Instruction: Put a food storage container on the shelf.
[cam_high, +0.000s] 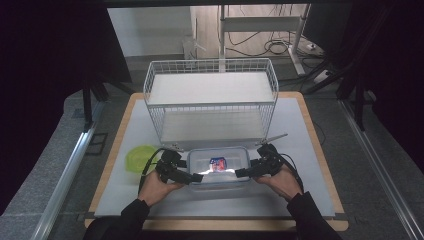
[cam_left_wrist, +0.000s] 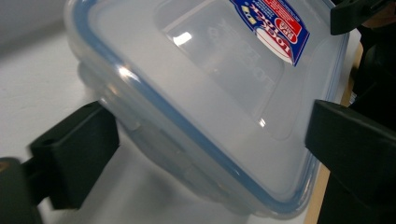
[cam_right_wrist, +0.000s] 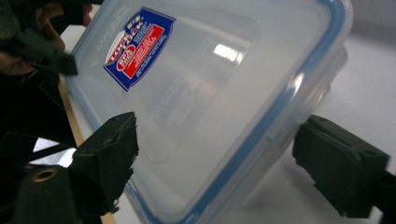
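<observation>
Forearms entering below; we are bracketing the lidded plastic container (cam_high: 218, 166), sitting on the tabletop (cam_high: 300, 150), with left claw (cam_high: 196, 177) and right claw (cam_high: 241, 173), jaws apart, straddling its ends.

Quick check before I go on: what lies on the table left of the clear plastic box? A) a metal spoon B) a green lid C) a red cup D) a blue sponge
B: in the high view a round green lid lies flat on the white table, left of the clear plastic box and just beyond the left gripper.
</observation>
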